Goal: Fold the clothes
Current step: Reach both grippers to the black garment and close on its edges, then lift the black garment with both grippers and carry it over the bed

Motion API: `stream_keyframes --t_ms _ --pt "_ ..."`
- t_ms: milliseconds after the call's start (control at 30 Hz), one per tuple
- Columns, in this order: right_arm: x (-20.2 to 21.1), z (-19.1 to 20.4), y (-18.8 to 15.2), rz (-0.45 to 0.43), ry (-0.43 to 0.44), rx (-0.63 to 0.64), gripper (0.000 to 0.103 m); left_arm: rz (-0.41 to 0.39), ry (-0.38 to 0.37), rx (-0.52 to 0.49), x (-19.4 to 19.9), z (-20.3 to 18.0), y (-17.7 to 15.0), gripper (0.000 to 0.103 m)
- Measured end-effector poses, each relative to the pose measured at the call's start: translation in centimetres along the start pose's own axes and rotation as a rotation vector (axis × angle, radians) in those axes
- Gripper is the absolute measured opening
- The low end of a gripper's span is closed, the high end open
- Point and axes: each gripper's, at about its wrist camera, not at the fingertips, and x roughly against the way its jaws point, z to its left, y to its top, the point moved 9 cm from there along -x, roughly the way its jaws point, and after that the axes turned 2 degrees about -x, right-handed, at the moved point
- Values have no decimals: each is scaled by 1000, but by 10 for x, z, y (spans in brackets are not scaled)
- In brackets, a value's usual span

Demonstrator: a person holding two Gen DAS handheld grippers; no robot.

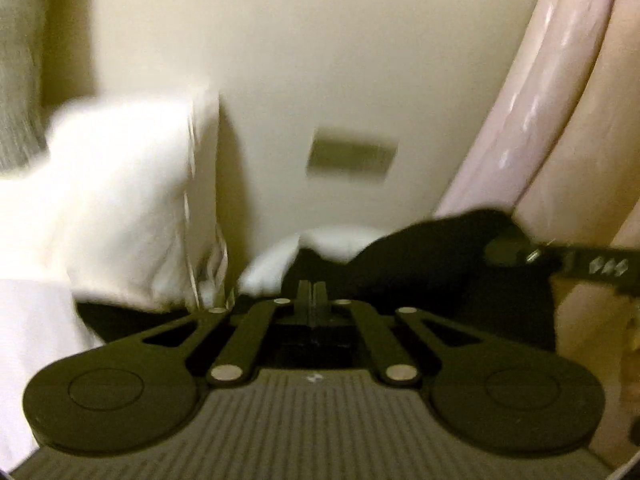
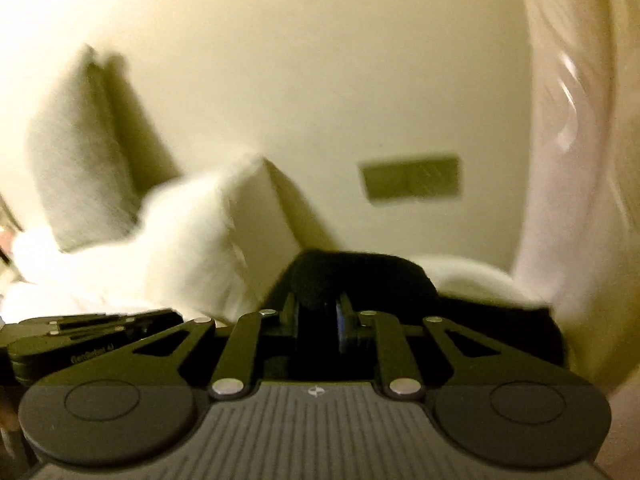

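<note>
A black garment [image 1: 420,264] hangs lifted between my two grippers. In the left wrist view my left gripper [image 1: 314,290] has its fingers pressed flat together at the cloth's edge, and black fabric drapes below and to the right of them. My right gripper [image 1: 504,250] comes in from the right edge and holds the far end of the same cloth. In the right wrist view my right gripper [image 2: 320,316] is nearly shut, with a fold of the black garment [image 2: 352,276] bunched between its fingers. My left gripper [image 2: 172,315] lies low at the left. Both views are motion-blurred.
A white pillow [image 1: 132,200] [image 2: 200,232] leans on the cream wall, with a beige pillow [image 2: 76,152] behind it. White bedding [image 1: 336,240] lies under the garment. A glossy pink surface [image 1: 540,100] rises on the right. A dark wall plate [image 1: 352,156] sits ahead.
</note>
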Motion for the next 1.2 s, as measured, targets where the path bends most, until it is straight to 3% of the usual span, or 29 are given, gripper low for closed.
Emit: stream_keyframes --t_ms 67,167,267,333,400,533,633,667,700,733,833,933,1000,1067,1133,1167,1200 --pt "9 19 17 -54 42 16 10 -34 36 -11 16 7 13 0" --pt "15 39 36 -71 86 46 10 -11 64 -21 29 18 6 0" --pt "15 42 39 -62 82 64 8 22 57 -5 31 19 -11 14" --pt "15 36 33 -46 57 55 5 47 43 -28 23 12 -27 29" --pt "9 23 24 -13 17 57 0 95 19 -51 4 2 -46 38" --pt "-14 -15 -6 115 -79 42 1 191 33 -138 -43 -9 -82 43" --pt "-29 -52 -39 232 -124 -74 22 238 38 -212 -75 -14 -100 43" --pt "-27 -59 -46 235 -132 -90 43 246 26 -244 -81 -18 -103 44" --pt "-25 -66 -53 239 -140 -105 72 248 13 -283 -86 -22 -106 45" --pt "-23 -72 -59 242 -148 -113 83 248 2 -322 -91 -27 -108 49" --pt "-22 -82 -75 262 -177 -37 89 240 -25 -450 -101 -40 -116 64" --pt "-37 -93 -98 322 -212 35 89 226 -27 -572 -114 -50 -121 65" --pt "-50 -102 -111 346 -220 55 92 232 -51 -588 -124 -53 -123 65" --pt "-64 -117 -120 371 -253 29 103 239 -79 -596 -134 -55 -125 52" --pt "-75 -127 -123 371 -237 -32 103 247 -106 -603 -144 -57 -127 36" --pt "-76 -127 -123 347 -212 -60 98 244 -117 -591 -145 -57 -126 31" --pt "-78 -126 -122 327 -189 -80 81 240 -129 -563 -143 -55 -124 21"
